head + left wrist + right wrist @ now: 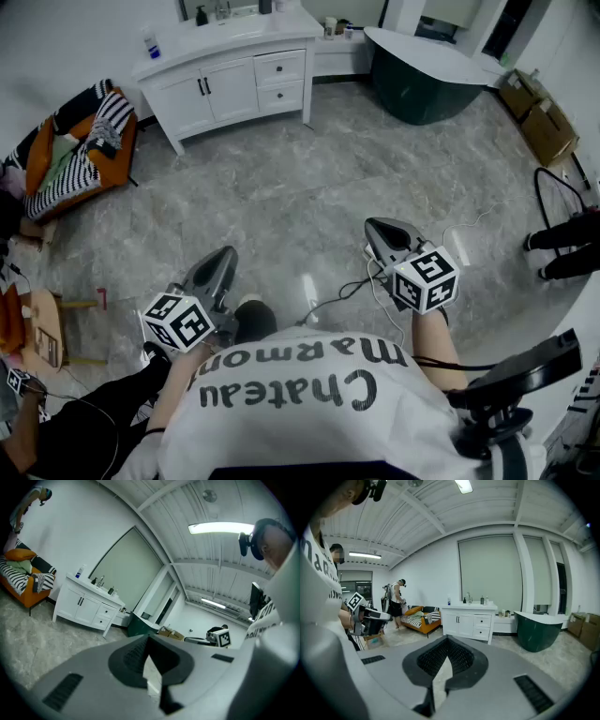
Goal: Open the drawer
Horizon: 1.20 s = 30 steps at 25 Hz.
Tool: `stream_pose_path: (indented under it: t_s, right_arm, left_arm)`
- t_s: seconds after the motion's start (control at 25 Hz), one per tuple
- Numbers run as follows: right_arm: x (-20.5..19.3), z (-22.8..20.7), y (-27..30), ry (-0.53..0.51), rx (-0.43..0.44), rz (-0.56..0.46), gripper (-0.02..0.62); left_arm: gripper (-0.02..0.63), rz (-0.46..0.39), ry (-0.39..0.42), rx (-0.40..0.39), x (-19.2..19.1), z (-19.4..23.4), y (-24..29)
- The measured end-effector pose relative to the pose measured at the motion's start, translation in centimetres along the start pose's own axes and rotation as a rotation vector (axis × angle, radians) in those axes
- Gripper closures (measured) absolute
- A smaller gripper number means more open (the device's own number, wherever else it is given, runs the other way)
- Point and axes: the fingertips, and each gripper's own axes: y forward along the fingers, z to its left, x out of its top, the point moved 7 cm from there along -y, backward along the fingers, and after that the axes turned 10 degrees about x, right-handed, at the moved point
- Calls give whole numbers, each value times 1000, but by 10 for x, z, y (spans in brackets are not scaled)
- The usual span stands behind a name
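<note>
White vanity cabinet (225,80), upper centre of frame, drawer (279,68) closed, well apart from grippers, left gripper (223,258) jaws pressed together, empty, right gripper (375,228) likewise, lower frame.

- Bright, even indoor light; ceiling strip lamp (220,527) blown out white.
- Small glare patch on the glossy floor (307,284); shadows soft and faint.
- Gripper views: strong fisheye bend, dark corners.
- Left gripper (147,637) and right gripper (447,637) soft close to the lens; room beyond sharper.
</note>
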Motion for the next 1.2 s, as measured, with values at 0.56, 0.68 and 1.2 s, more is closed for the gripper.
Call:
stream_pose_path:
  t_s: [0.56, 0.68, 1.2]
  right_arm:
    - [4, -12, -4, 44, 38, -52, 584]
    - [5, -12, -2, 78, 75, -80, 584]
    - [14, -57, 66, 217, 128, -104, 584]
  left_arm:
    - [603, -52, -9, 31, 4, 4, -4]
    - [603, -45, 107, 86, 2, 6, -7]
    - [603, 13, 128, -15, 29, 47, 55]
